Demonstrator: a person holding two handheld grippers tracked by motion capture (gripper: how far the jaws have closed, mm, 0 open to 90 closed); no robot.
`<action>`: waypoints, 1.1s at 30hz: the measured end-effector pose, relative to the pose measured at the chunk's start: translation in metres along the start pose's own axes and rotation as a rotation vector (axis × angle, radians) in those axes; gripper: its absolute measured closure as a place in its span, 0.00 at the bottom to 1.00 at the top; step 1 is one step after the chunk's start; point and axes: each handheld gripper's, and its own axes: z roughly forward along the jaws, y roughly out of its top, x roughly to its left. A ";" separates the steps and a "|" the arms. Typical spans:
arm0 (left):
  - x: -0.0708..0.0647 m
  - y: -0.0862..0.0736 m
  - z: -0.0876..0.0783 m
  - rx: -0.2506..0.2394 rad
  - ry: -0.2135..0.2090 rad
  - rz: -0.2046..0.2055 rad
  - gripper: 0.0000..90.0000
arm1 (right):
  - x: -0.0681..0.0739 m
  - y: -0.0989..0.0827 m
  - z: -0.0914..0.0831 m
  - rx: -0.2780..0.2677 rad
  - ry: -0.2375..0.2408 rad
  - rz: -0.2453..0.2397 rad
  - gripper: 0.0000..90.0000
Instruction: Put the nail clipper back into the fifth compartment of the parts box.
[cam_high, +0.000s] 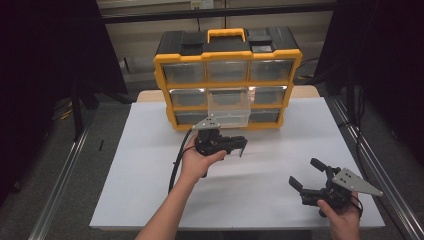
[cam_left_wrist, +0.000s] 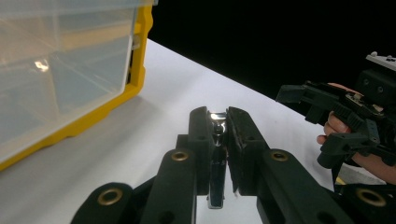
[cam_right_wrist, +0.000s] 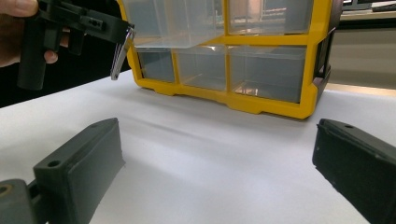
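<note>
A: We have the left claw (cam_left_wrist: 218, 122) clamped on a thin shiny metal piece (cam_left_wrist: 217, 161); it sits upright between the pads and hangs out below them. In the right gripper view the same piece (cam_right_wrist: 120, 53) dangles from the claw's tip, clear of the table (cam_high: 260, 165).

B: And the organizer (cam_high: 227, 80)?

A: Just ahead of the left claw and a little to its side. One clear drawer (cam_high: 229, 111) in the middle column stands pulled out toward it, right in front of the claw's tip.

B: Right claw (cam_high: 307, 176)?

A: Jaws spread wide, nothing between them, parked low over the table, well apart from the left claw.

B: So we judge the step to be dropping the piece into that drawer. To do it well, we carry the tip over the drawer's front wall, keep the piece hanging straight down so it clears the rim, then let go low inside.

A: Agreed. Open points: we cannot tell what the piece is. The drawer's clear walls blur into the box behind, so its rim is hard to place, and whether anything lies inside we cannot make out.
</note>
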 end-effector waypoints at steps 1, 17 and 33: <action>-0.001 0.001 0.000 -0.011 0.001 -0.012 0.90 | 0.000 0.000 0.000 0.000 0.000 0.000 0.01; -0.002 0.019 -0.014 -0.056 -0.003 0.003 0.90 | 0.000 0.000 0.000 -0.001 -0.001 0.000 0.01; -0.002 0.041 -0.026 -0.092 0.006 0.000 0.90 | 0.000 0.000 0.000 0.000 0.001 -0.002 0.01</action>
